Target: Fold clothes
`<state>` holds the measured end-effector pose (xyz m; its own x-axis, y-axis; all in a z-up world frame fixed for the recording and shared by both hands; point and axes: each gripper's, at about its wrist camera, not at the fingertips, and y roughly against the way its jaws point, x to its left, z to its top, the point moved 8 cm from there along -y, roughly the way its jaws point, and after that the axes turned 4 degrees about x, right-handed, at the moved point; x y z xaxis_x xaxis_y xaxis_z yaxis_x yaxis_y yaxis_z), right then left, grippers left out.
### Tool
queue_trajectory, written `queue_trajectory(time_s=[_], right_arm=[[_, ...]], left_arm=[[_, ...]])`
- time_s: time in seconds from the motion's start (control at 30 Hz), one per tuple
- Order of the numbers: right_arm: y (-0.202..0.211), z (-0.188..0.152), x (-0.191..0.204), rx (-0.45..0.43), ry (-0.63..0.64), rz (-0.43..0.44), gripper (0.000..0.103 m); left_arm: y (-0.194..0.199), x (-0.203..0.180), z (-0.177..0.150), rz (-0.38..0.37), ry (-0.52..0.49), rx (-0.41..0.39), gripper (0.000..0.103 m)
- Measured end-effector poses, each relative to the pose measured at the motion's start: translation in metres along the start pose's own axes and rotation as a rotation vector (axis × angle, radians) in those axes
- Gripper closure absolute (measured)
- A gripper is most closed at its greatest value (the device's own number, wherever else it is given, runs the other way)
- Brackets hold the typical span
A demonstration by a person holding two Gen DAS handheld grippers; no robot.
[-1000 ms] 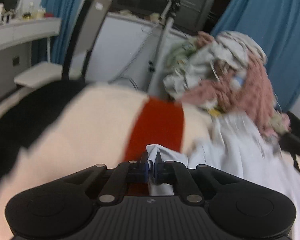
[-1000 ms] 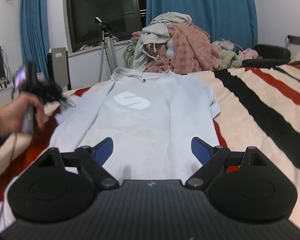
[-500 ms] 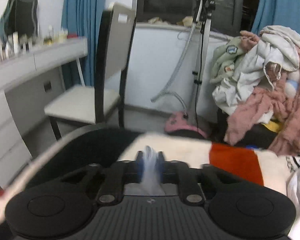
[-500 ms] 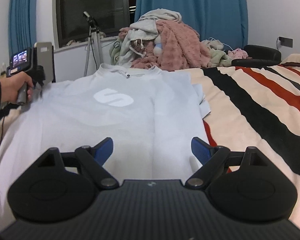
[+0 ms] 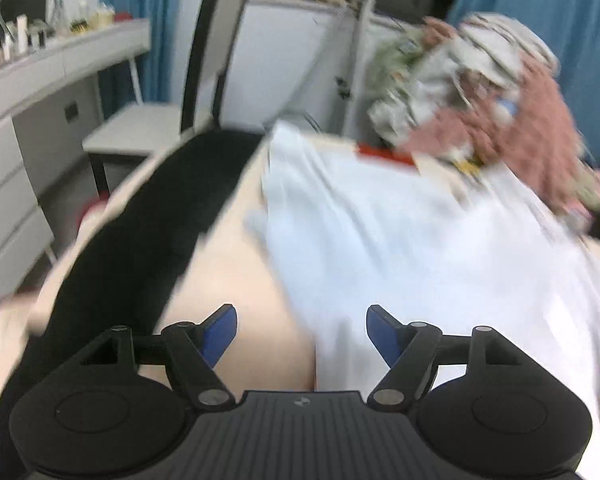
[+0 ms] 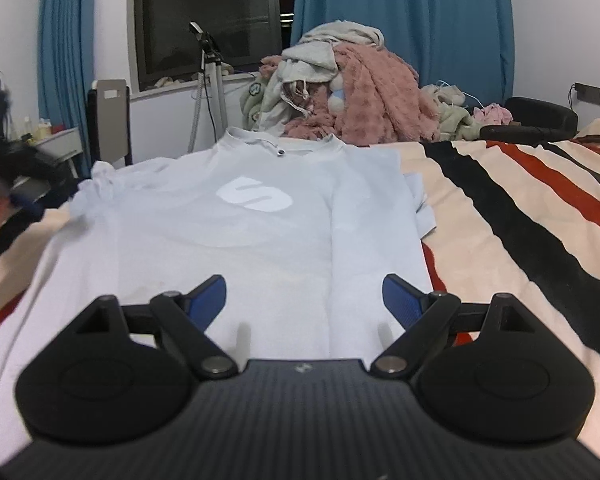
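- Pale blue shirt (image 6: 236, 236) lies flat on the striped bedcover (image 6: 512, 216), collar at the far end, white logo facing up, its left sleeve (image 6: 96, 184) bunched at the left edge.
- Right gripper (image 6: 304, 296) hovers over the near hem, jaws spread wide, holding nothing.
- Left gripper (image 5: 300, 328) sits above the shirt's left edge, jaws apart and empty; this view is blurred.
- Heap of clothes (image 6: 340, 88) rests at the far end, just beyond the collar.
- Chair (image 5: 172, 116) stands far left, beside the bed.

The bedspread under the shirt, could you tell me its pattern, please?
Cream bedspread with black and red stripes; right wrist view.
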<state>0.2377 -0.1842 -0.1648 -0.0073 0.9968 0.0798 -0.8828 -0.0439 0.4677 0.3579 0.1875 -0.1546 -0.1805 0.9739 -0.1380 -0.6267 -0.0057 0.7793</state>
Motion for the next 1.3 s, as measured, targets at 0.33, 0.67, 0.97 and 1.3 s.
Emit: queue_trajectory(time_s=[0.33, 0.67, 0.97, 1.3], right_arm=[[0.047, 0.007, 0.008, 0.005, -0.033, -0.01, 0.017], [0.053, 0.0, -0.005, 0.04, -0.07, -0.032, 0.017], [0.051, -0.002, -0.012, 0.047, -0.098, -0.022, 0.017], [0.052, 0.002, -0.012, 0.033, -0.101, -0.021, 0.017]], left_arm=[[0.093, 0.005, -0.161, -0.124, -0.126, 0.281, 0.04], [0.124, -0.015, -0.23, -0.066, -0.308, 0.261, 0.033], [0.158, 0.022, -0.249, 0.118, -0.413, 0.213, 0.031], [0.199, 0.091, -0.232, 0.168, -0.256, 0.216, 0.037]])
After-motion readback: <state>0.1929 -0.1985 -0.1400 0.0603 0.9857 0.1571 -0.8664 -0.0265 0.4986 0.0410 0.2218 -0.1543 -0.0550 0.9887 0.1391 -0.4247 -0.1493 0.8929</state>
